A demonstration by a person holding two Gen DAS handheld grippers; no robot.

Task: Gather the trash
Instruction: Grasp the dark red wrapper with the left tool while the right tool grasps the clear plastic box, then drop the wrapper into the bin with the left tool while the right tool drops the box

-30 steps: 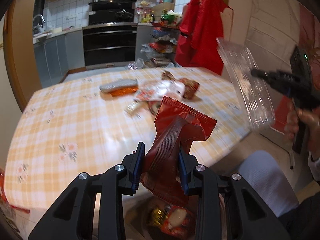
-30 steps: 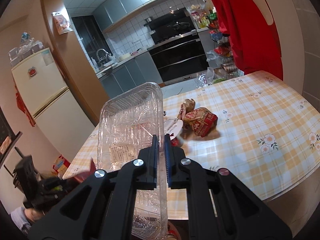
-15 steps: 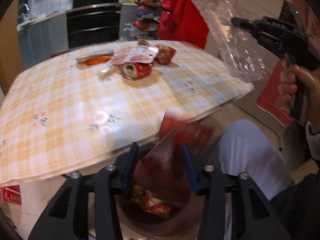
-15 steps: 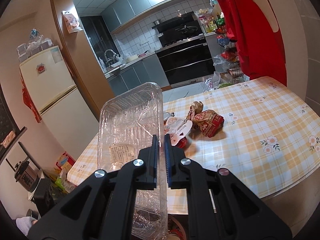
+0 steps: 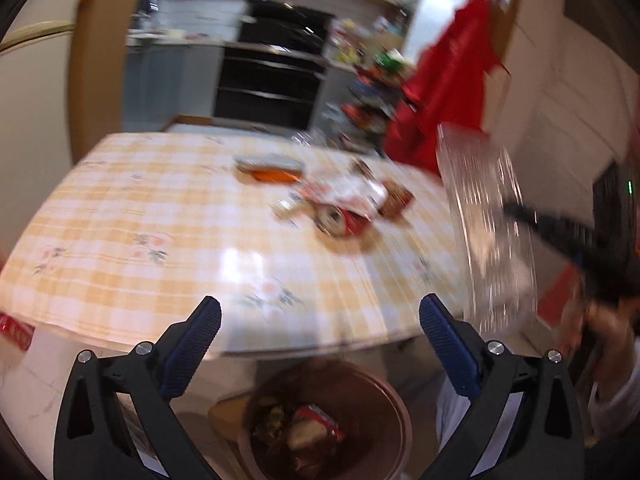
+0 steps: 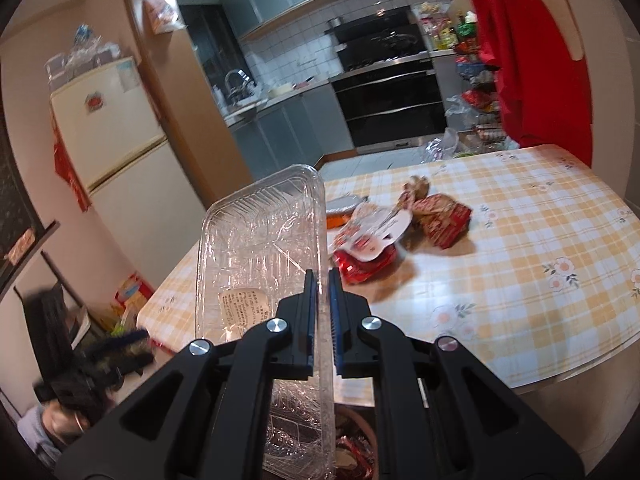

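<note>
The left gripper [image 5: 320, 320] has just been opening and now gapes empty above the bin [image 5: 324, 420], where wrappers lie. The right gripper [image 6: 321, 280] is clamped on the rim of the clear tray [image 6: 256, 248], held on edge, its long axis running up and away. Only the right view shows the tray's label; beyond, a can [image 5: 342, 220] and wrappers [image 6: 440, 216] lie on the table [image 5: 120, 220].

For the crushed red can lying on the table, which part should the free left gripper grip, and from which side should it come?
Grip the red can across its round body, not by its ends. It lies on its side with an end facing the left wrist camera, and a wrapper rests behind it. So coming from above with the open left gripper, one finger on each curved side, looks best.
</note>
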